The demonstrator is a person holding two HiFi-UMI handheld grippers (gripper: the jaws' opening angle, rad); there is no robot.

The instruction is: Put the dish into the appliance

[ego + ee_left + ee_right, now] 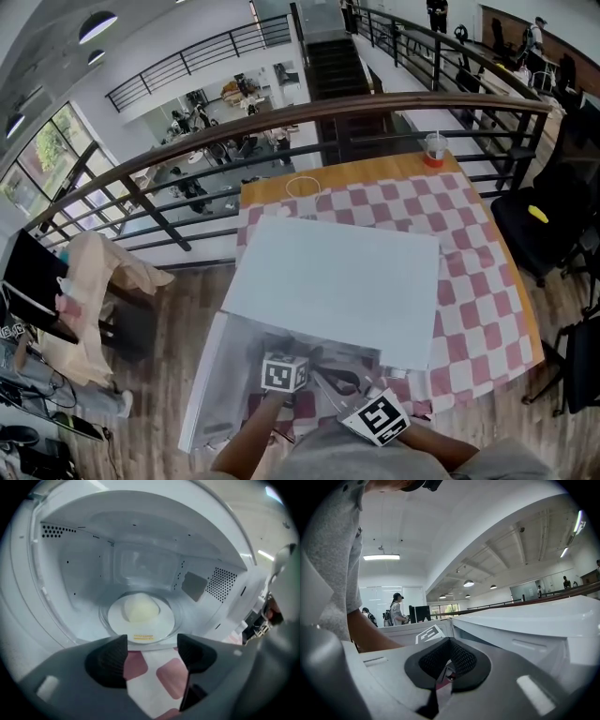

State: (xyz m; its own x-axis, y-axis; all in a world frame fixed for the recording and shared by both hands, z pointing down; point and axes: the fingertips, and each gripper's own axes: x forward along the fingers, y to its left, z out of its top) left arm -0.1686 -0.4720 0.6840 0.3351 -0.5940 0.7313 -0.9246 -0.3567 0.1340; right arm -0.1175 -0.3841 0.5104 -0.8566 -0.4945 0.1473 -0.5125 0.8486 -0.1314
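Black ribbed pads [110,660] of the left gripper [151,656] stand wide apart with nothing between them; only the red-and-white checked cloth [154,686] shows through the gap at the bottom of the left gripper view. Just beyond the tips, up the frame, lies the open mouth of the white appliance [70,573]. The dish [140,620], a white plate carrying a pale rounded mound [139,608], sits flat on the glass turntable [104,623] in the middle of the cavity floor. It lies straight ahead of the left jaws, clear of both pads and touching neither. The right gripper [447,665] has its pads pressed together and holds nothing that I can see. It looks level past the outside of the white casing toward the ceiling and the far hall, so the dish is outside its view. In the head view both marker cubes crowd the lower centre of the frame, in front of the appliance, whose door [208,380] hangs open toward the lower left. I judge the placing itself as done, since the dish rests inside and is released. What seems left is drawing the left gripper back and swinging the door shut.
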